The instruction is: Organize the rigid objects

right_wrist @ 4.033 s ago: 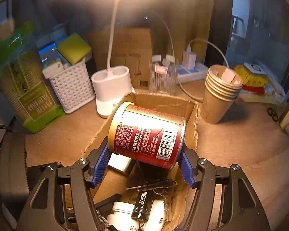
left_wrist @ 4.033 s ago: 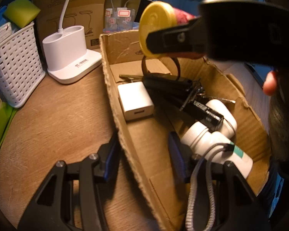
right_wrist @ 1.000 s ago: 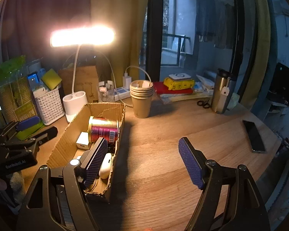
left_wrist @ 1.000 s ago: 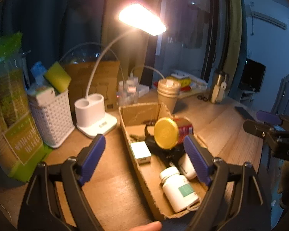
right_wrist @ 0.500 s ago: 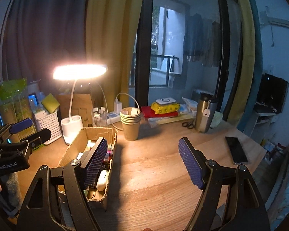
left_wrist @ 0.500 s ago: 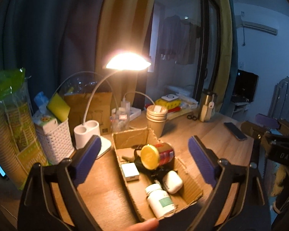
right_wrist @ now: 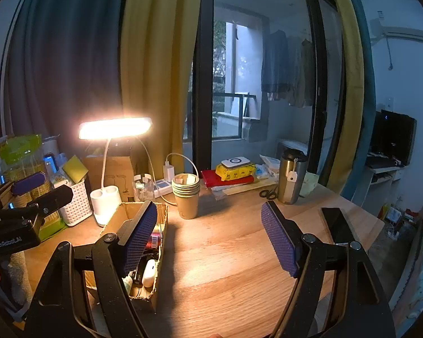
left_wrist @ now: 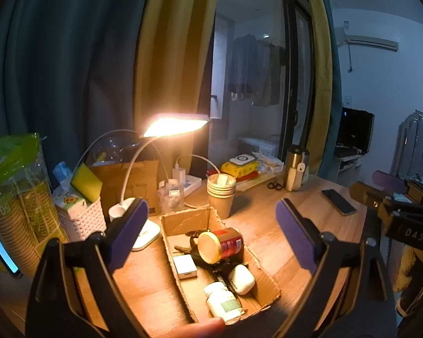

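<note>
An open cardboard box (left_wrist: 186, 219) sits on the wooden desk. Inside it lie a red can with a yellow lid (left_wrist: 221, 245), a white charger (left_wrist: 185, 266), a white earbud case (left_wrist: 241, 278), a white pill bottle (left_wrist: 224, 305) and dark keys. My left gripper (left_wrist: 211, 236) hovers above and in front of the box, open and empty. My right gripper (right_wrist: 210, 240) is open over bare desk to the right of the box (right_wrist: 143, 301), holding nothing. Each gripper shows at the edge of the other's view.
A lit desk lamp (left_wrist: 174, 125) stands behind the box, with a white basket (left_wrist: 81, 219) to its left. A paper cup stack (left_wrist: 221, 194), scissors (left_wrist: 274, 186), a steel tumbler (left_wrist: 294, 169) and a phone (left_wrist: 338, 197) are further right. Curtains and a window close the back.
The can that my right gripper held over the box now lies inside it. Both grippers have risen and drawn back from the box, and the left jaws have spread wider.
</note>
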`<state>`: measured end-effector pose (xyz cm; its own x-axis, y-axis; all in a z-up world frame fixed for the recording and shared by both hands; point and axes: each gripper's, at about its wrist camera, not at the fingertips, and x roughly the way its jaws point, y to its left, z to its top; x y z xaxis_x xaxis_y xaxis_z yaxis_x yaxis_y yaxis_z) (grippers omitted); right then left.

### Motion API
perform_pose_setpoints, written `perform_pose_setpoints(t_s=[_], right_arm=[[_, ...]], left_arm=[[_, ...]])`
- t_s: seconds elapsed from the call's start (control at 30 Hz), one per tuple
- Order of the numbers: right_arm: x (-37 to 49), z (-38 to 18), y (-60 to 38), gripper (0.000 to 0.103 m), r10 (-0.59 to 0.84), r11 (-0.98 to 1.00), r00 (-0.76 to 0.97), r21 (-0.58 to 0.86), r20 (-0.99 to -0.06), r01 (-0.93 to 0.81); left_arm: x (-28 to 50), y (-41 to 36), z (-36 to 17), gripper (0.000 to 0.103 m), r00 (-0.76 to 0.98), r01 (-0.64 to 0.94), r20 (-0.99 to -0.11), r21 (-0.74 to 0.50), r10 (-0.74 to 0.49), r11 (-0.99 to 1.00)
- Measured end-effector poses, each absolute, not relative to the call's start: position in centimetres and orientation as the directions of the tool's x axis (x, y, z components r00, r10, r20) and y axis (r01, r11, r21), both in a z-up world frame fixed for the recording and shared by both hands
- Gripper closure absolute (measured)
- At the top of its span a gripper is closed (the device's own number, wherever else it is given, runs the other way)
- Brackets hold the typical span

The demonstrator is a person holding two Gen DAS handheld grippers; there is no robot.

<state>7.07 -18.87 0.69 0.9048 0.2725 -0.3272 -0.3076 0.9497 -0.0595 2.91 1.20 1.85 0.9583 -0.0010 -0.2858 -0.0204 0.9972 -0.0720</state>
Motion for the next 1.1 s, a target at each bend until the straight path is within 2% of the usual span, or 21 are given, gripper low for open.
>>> perform_pose_setpoints(t_s=[1.1], right_arm=[[7.00,0.84,-18.82,0.024,0.270,0.950,0.903,-0.057,-0.334,-0.306]], left_arm=[[2.39,0.78,2.34,0.010,0.963,0.004,-0.269,-0.075,-0.024,0.997]])
